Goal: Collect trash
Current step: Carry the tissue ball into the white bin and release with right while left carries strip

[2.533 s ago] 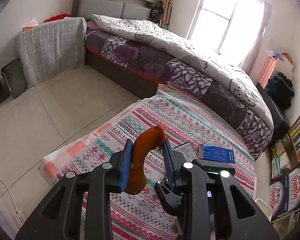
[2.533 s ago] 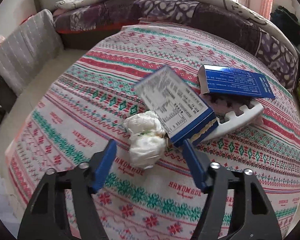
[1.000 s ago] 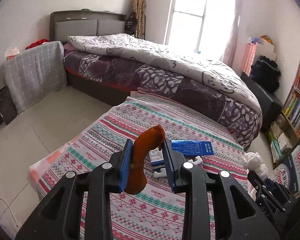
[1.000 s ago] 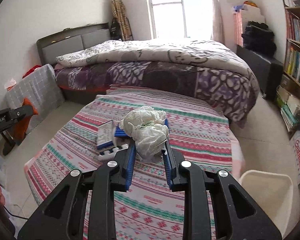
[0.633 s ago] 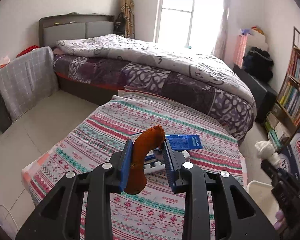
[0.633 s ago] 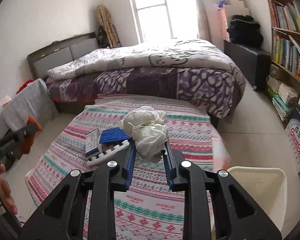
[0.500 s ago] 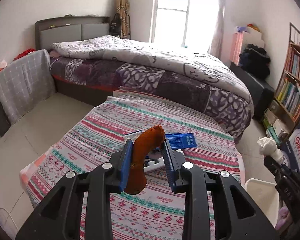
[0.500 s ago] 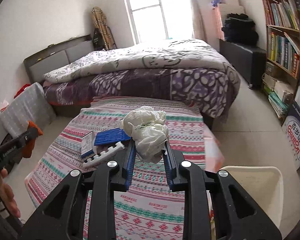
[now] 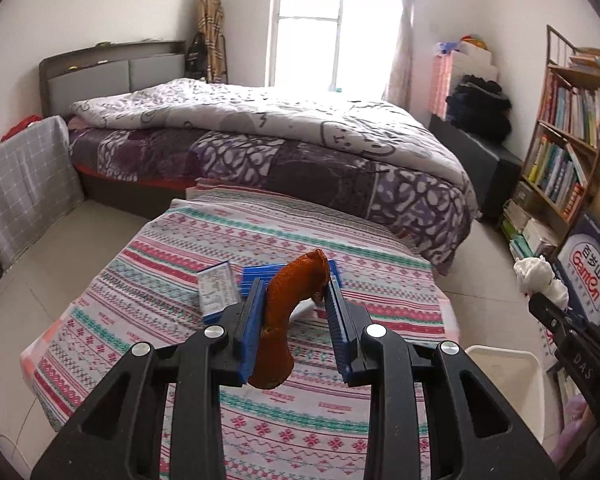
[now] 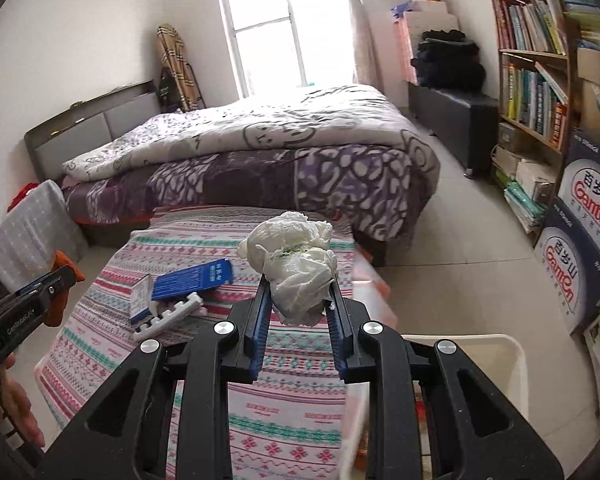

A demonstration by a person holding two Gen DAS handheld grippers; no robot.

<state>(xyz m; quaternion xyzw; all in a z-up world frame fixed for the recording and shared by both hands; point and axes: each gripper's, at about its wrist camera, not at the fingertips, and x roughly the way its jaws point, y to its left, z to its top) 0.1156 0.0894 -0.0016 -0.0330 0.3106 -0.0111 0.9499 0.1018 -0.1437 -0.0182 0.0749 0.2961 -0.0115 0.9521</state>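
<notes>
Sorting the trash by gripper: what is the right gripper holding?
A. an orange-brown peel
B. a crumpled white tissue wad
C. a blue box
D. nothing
B: the right gripper is shut on the white tissue wad; the orange-brown peel sits in the left gripper, and the blue box lies on the table.

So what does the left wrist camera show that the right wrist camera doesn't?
Only the left wrist view shows the left gripper head-on, its fingers shut on the orange-brown scrap. Only the right wrist view shows the white tissue wad filling the right gripper, plus a hand. Both show the patterned table, blue boxes and white bin.
</notes>
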